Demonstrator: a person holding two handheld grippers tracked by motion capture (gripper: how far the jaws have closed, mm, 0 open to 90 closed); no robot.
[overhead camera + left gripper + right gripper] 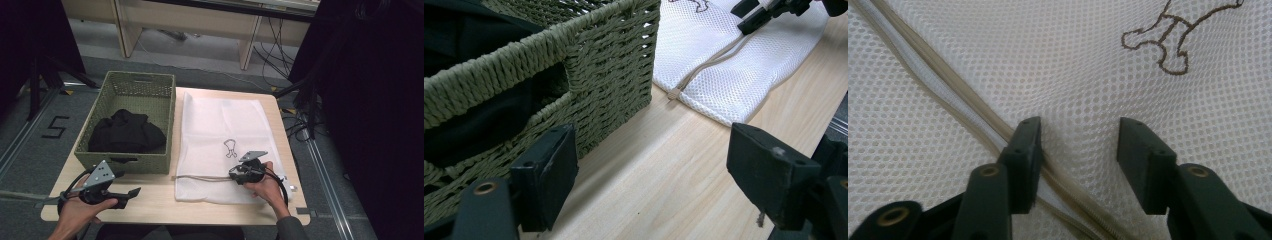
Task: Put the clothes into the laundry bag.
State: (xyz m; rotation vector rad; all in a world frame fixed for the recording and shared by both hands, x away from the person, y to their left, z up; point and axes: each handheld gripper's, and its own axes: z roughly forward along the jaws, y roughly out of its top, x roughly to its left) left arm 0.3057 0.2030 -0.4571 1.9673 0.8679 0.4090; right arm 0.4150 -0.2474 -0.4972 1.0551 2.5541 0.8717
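Observation:
A white mesh laundry bag lies flat on the right half of the wooden table, with a brown embroidered figure on it. A beige zipper strip runs across its near end. My right gripper rests tips-down on the bag at that strip. In the right gripper view its jaws stand apart with mesh between them, and the zipper passes under the left jaw. My left gripper hovers open above bare table before the woven basket; nothing sits between its jaws.
The olive basket holds a bundled black garment and has a handle slot in its near wall. The bag's corner lies just right of the basket. Floor, cables and desk legs lie beyond the table's far edge.

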